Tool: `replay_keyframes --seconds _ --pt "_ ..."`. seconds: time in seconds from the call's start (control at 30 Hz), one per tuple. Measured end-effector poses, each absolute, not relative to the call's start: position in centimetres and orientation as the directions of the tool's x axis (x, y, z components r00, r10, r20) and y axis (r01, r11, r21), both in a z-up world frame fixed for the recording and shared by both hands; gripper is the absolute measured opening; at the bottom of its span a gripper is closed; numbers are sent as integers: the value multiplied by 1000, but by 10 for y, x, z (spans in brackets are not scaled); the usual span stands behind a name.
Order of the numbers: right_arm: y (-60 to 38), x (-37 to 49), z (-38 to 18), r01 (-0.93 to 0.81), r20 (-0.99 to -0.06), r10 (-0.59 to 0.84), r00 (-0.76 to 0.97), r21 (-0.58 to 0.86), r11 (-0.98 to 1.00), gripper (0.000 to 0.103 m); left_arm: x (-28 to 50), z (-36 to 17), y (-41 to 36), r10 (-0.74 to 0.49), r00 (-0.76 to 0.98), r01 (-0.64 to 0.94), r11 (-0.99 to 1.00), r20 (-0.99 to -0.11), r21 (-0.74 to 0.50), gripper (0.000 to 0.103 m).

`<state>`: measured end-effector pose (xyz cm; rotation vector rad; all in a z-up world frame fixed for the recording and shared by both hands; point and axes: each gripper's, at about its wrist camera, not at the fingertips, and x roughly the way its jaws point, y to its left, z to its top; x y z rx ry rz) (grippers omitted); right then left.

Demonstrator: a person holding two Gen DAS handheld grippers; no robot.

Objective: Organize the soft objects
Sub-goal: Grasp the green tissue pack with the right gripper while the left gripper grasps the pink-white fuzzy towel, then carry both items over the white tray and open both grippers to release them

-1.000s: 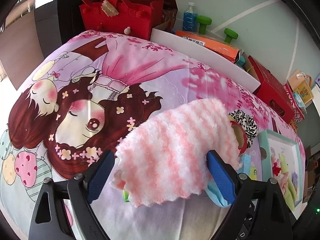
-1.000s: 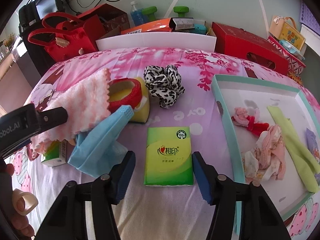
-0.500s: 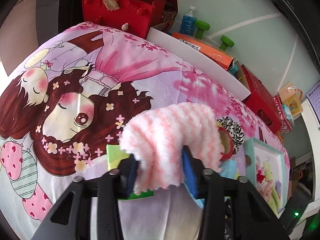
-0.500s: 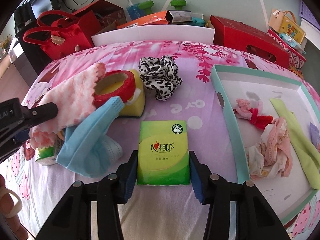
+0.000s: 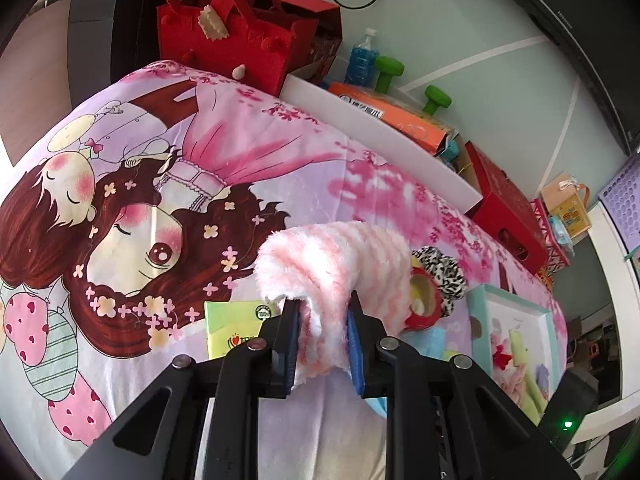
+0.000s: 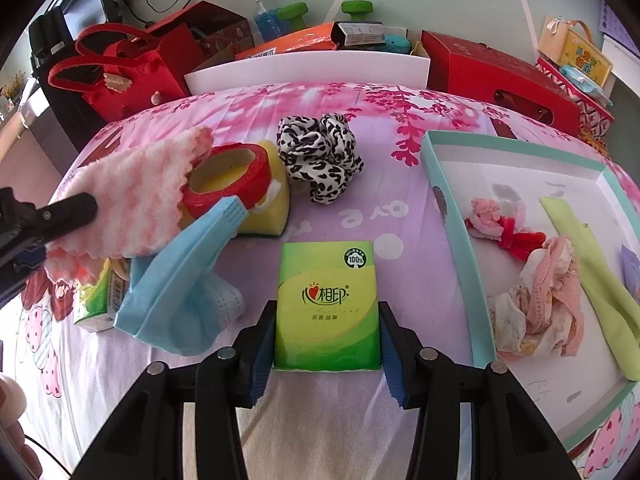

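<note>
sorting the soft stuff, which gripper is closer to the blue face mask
Left. The left gripper grips the pink towel lying over the mask; the right gripper clamps the tissue pack beside it.

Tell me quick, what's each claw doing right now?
Left claw: shut on the fluffy pink-and-white striped cloth.
Right claw: closed on the green tissue packet, pads at its sides.

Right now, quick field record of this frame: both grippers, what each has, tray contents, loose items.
left gripper: shut on pink-white fluffy cloth
right gripper: pads against the sides of green tissue pack, pack on the bedsheet
tray: pink sock bundle, crumpled pink fabric, green strip
loose on bed: blue face mask, leopard scrunchie, red tape roll on yellow sponge
</note>
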<state>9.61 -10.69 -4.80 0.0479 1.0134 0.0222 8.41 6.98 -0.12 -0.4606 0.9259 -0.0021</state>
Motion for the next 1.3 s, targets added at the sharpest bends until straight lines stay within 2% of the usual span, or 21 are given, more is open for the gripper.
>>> replay_keyframes --seconds 0.73,1.3 --pt "-131 77 -3 45 -769 24 638 69 997 49 56 65 63 -217 752 -89 902 -623 -421 21" --pt "-171 66 10 107 -743 9 669 109 988 49 58 74 16 -270 752 11 917 -602 -398 21"
